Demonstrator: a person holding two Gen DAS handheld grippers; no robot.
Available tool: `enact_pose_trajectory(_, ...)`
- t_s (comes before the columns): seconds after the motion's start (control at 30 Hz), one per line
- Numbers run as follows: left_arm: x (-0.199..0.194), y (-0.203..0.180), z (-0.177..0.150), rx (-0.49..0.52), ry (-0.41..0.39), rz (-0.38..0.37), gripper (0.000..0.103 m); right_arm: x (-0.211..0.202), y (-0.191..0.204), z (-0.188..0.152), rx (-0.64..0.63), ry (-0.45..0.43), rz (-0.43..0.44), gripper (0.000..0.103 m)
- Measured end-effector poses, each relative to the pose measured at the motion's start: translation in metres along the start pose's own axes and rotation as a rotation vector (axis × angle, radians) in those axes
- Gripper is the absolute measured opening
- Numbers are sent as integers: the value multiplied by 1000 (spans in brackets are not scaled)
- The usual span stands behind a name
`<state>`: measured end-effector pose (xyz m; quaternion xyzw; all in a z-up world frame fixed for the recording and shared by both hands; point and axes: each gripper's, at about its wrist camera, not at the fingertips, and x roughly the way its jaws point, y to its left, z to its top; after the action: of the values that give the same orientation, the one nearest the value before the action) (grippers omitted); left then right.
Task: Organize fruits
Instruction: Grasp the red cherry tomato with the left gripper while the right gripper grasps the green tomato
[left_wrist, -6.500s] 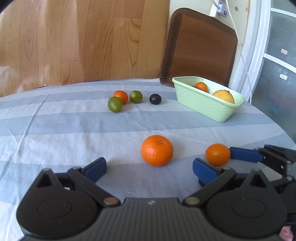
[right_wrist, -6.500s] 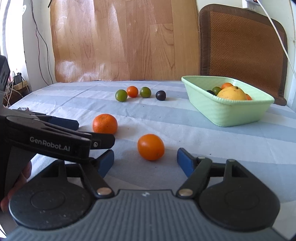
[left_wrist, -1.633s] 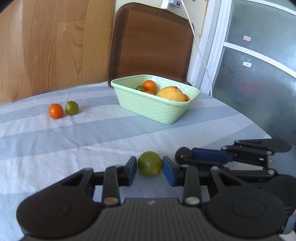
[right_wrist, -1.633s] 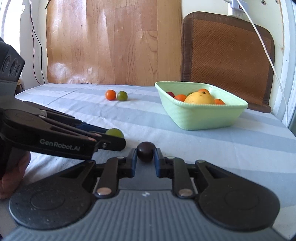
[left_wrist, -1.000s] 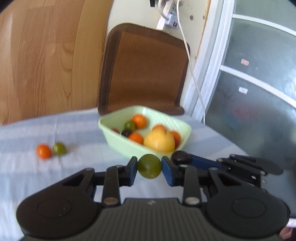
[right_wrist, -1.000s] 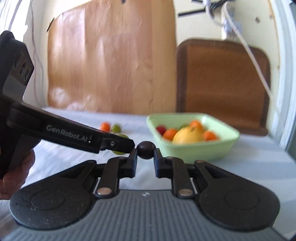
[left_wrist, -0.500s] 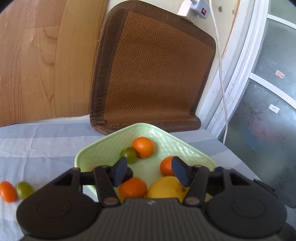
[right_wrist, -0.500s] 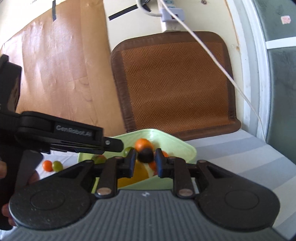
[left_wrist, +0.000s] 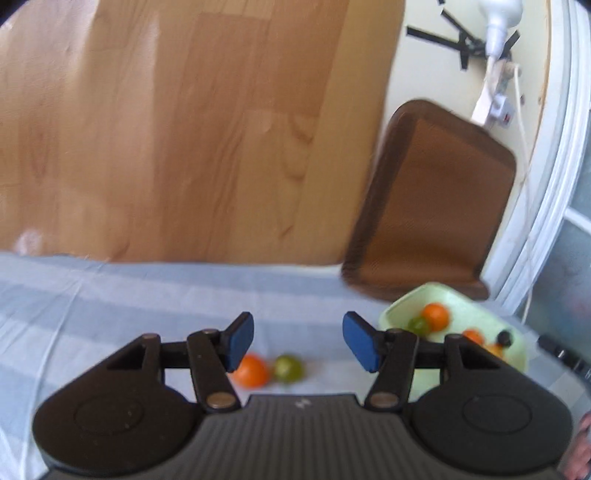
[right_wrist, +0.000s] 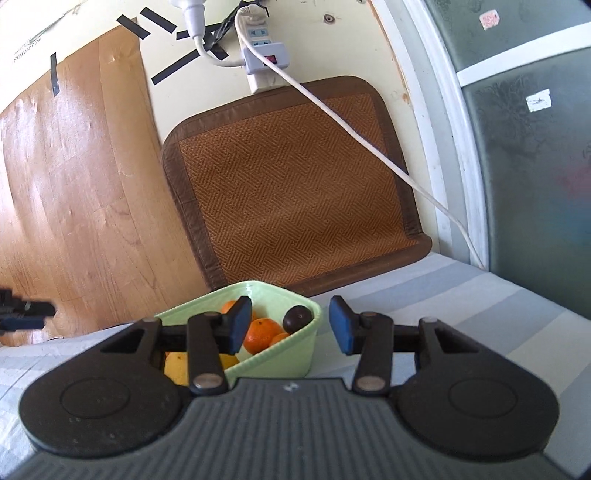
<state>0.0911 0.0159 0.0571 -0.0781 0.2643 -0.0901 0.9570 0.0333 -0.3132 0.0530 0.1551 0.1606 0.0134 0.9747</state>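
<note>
My left gripper (left_wrist: 298, 341) is open and empty, held above the table over a small orange fruit (left_wrist: 252, 371) and a green fruit (left_wrist: 289, 368) on the striped cloth. The pale green basket (left_wrist: 515, 350) stands at its right with several fruits inside. My right gripper (right_wrist: 290, 323) is open and empty just above the basket (right_wrist: 291, 350). A dark plum (right_wrist: 297, 318) lies in the basket's near corner beside oranges (right_wrist: 263, 334) and a yellow fruit (right_wrist: 177, 363).
A brown woven mat (right_wrist: 291, 192) leans on the wall behind the basket, under a power strip and white cable (right_wrist: 369, 144). A wooden board (left_wrist: 177, 140) stands at the back left. A glass door frame (right_wrist: 454, 147) is at the right.
My right gripper has opened and dropped the dark plum into the basket. My left gripper, open after releasing the green fruit, has swung left toward the two fruits on the cloth.
</note>
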Motion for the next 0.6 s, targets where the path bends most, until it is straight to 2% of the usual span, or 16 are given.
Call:
enact_pose_trajectory(0.17, 22, -1, -26, 121, 54, 64, 55, -4, 11, -5, -56, -9, -7, 49)
enact_pose_trajectory(0.2, 28, 0, -29, 127, 66, 76, 55, -7, 14, -6, -66, -17, -8, 49)
enact_pose_trajectory(0.27, 36, 5, -28, 100, 103, 51, 55, -13, 18, -5, -62, -22, -8, 49)
enact_pose_trajectory(0.33, 36, 7, -26, 103, 84, 55, 55, -23, 27, -3, -59, -36, 21, 49)
enact_pose_trajectory(0.4, 40, 7, -26, 133, 92, 71, 54, -31, 49, 0, -108, -50, 105, 49)
enact_pose_trajectory(0.5, 39, 15, -26, 103, 105, 17, 53, -24, 91, 5, -210, 33, 302, 49)
enact_pose_trajectory(0.6, 29, 32, -23, 43, 72, -16, 53, 1, 131, -2, -336, 118, 372, 48)
